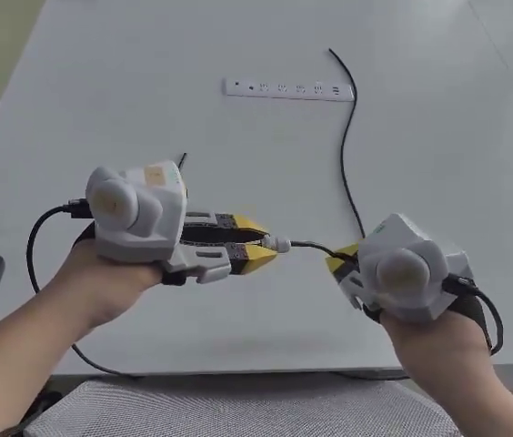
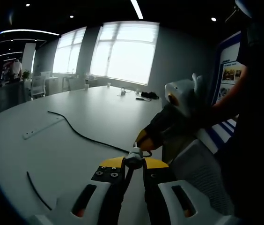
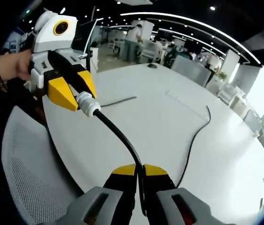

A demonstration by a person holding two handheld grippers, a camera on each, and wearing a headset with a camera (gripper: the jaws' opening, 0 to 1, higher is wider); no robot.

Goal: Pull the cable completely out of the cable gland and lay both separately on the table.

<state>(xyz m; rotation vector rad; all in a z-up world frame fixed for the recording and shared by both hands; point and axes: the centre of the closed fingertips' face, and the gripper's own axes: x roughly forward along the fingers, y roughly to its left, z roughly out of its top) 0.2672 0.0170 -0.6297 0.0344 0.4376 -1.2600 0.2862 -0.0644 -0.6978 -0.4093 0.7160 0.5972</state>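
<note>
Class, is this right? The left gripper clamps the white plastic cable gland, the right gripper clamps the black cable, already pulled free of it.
No: the black cable sits inside the white plastic cable gland, as the right gripper view shows. The left gripper does clamp the gland, the right gripper the cable.

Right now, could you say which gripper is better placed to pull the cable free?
Right: the right gripper is shut on the cable, while the left gripper anchors the cable gland.

Left gripper (image 1: 270, 244) and right gripper (image 1: 334, 261) face tip-to-tip, fingers (image 1: 255, 260) seemingly clamped.
</note>
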